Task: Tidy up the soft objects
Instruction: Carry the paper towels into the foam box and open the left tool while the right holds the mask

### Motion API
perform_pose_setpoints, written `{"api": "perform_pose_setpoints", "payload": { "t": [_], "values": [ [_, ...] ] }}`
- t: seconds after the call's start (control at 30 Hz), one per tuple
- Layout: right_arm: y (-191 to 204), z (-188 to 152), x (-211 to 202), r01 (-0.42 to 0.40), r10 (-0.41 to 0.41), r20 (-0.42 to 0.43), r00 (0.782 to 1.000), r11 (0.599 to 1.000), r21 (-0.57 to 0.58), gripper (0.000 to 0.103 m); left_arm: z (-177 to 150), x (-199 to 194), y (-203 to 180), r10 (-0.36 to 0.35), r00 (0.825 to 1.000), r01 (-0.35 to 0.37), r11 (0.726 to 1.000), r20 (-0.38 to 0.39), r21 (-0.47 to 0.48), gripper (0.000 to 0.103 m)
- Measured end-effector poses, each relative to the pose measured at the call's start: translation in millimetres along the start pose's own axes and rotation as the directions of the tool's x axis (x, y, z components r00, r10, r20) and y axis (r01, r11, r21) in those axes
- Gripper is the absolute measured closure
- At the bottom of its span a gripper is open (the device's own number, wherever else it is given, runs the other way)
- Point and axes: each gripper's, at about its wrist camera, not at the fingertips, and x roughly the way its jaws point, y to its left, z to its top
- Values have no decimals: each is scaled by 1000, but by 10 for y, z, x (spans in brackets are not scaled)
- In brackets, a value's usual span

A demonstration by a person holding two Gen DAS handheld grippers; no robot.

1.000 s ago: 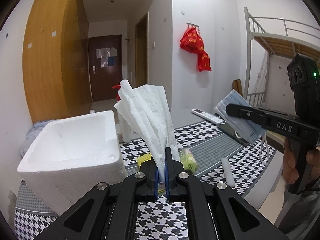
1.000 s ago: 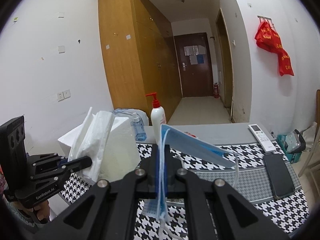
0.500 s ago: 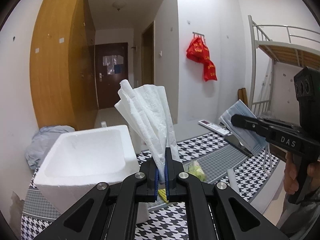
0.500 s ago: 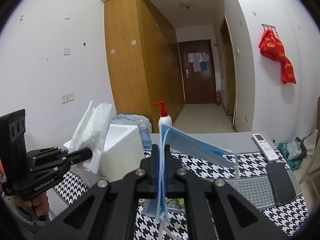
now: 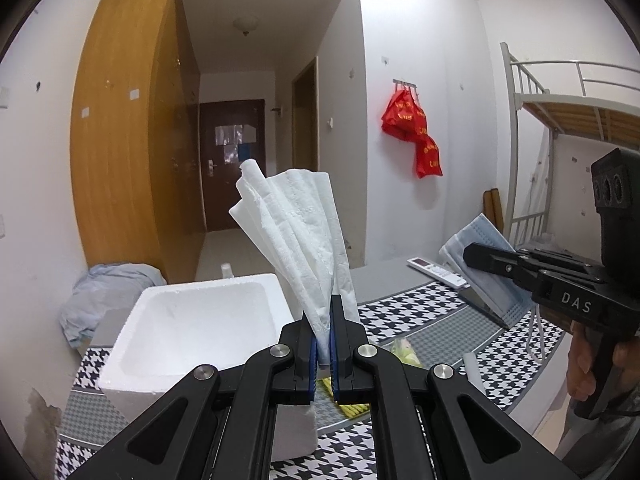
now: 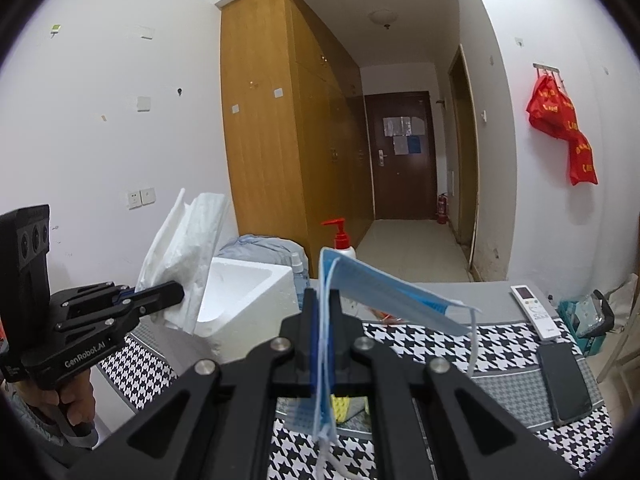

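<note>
My left gripper point(image 5: 324, 322) is shut on a white paper tissue point(image 5: 298, 236) that fans upward above the table. It hangs just right of a white foam box point(image 5: 192, 320) with an open top. My right gripper point(image 6: 322, 312) is shut on a blue face mask point(image 6: 384, 296), whose ear loops dangle below the jaws. In the left wrist view the right gripper point(image 5: 474, 254) holds the face mask point(image 5: 480, 264) over the table's right side. In the right wrist view the left gripper point(image 6: 176, 292) with the tissue point(image 6: 180, 256) is beside the foam box point(image 6: 240, 300).
A houndstooth cloth point(image 6: 420, 344) covers the table. On it lie a remote point(image 6: 534, 312), a black phone point(image 6: 564, 380), a red-pump bottle point(image 6: 340, 236) and yellow-green items point(image 5: 404, 354). A bluish cloth heap point(image 5: 104, 296) sits behind the box. A bunk bed point(image 5: 560, 120) stands at right.
Both grippers have risen a little with the tissue and the mask still held; the foam box and table sit lower in both views.
</note>
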Motion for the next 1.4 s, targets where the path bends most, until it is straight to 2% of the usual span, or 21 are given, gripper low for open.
{"api": "perform_pose_setpoints", "payload": {
  "t": [0.33, 0.83, 1.2, 1.4],
  "values": [
    [137, 27, 69, -48, 48, 7, 999, 999, -14, 97, 58, -41, 151, 48, 999, -48, 999, 23, -18, 98],
    [464, 93, 290, -156, 156, -3, 988, 986, -64, 97, 2, -191, 429, 128, 992, -127, 990, 13, -58, 98],
    [626, 116, 449, -193, 193, -14, 981, 979, -68, 97, -11, -58, 619, 140, 990, -141, 987, -17, -79, 98],
    [652, 122, 536, -185, 183, -26, 983, 980, -68, 97, 0, 96, 728, 126, 991, -129, 988, -37, -91, 98]
  ]
}}
